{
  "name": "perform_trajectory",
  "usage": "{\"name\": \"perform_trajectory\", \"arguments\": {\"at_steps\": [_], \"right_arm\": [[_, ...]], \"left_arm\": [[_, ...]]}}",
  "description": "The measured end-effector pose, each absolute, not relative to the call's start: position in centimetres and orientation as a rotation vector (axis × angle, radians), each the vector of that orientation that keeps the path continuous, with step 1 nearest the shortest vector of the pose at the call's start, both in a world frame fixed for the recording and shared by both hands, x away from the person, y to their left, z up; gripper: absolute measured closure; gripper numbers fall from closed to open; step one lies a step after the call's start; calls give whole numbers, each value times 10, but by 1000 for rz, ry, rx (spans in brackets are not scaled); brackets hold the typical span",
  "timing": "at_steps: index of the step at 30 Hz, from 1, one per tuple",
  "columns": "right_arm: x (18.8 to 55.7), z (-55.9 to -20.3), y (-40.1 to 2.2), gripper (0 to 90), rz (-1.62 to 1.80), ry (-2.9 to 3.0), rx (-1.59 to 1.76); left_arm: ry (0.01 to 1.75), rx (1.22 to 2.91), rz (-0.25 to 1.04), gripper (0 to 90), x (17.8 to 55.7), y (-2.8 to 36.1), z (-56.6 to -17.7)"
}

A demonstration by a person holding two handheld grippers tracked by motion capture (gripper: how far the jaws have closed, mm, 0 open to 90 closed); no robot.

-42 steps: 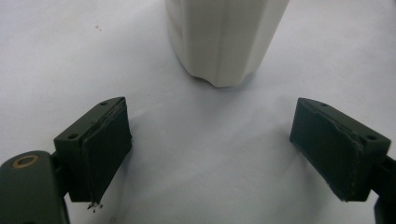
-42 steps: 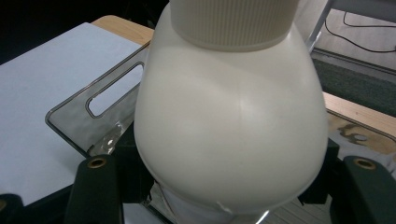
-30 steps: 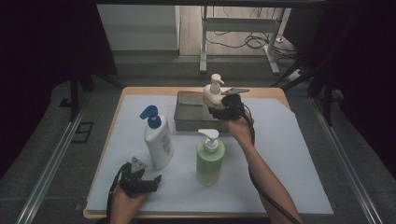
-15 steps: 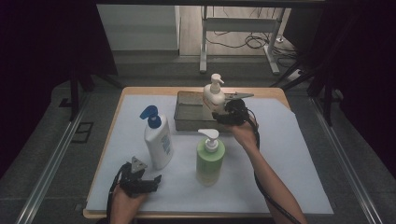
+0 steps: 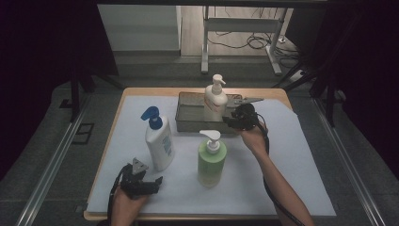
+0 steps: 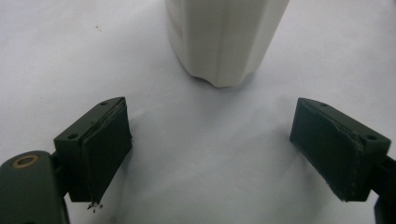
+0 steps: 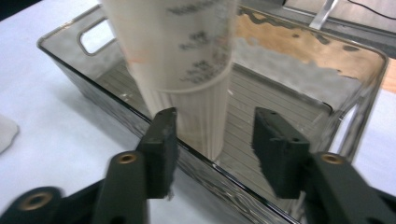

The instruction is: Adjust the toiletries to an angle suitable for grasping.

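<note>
A cream pump bottle (image 5: 215, 101) stands upright in the metal tray (image 5: 190, 116) at the back of the table. My right gripper (image 5: 229, 121) sits just right of it. In the right gripper view the jaws (image 7: 212, 140) have just been closing; they stand apart in front of the cream bottle (image 7: 187, 60), pads off it, nothing between them. At the near left, my left gripper (image 5: 151, 178) rests open on the white sheet. It faces the base of a white bottle with a blue pump (image 5: 159, 143), whose base (image 6: 224, 37) stands a short way ahead of the tips (image 6: 210, 149).
A green pump bottle (image 5: 211, 160) stands mid-table, between the two hands. The tray's rim (image 7: 327, 51) has handle cut-outs at its ends. White paper (image 5: 291, 160) covers the wooden table. Dark floor and rails surround the table.
My right gripper has drawn back to the right and slightly nearer, away from the cream bottle, which stays standing in the tray. Its jaws look narrower. The left gripper has not moved.
</note>
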State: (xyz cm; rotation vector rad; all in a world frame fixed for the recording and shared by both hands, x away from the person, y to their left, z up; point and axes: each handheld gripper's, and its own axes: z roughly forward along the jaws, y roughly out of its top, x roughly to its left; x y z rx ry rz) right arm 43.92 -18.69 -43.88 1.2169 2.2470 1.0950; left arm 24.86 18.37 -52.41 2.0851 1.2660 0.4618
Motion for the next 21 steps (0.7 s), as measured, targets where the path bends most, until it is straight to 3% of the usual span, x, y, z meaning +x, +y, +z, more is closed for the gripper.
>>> {"name": "perform_trajectory", "arguments": {"at_steps": [14, 21], "right_arm": [[453, -443, -191, 883, 1023, 2204, 1264], [463, -447, -183, 899, 1015, 2203, 1296]], "left_arm": [[1266, 2085, 462, 120, 249, 184, -524], [1266, 2085, 461, 120, 249, 184, -524]]}}
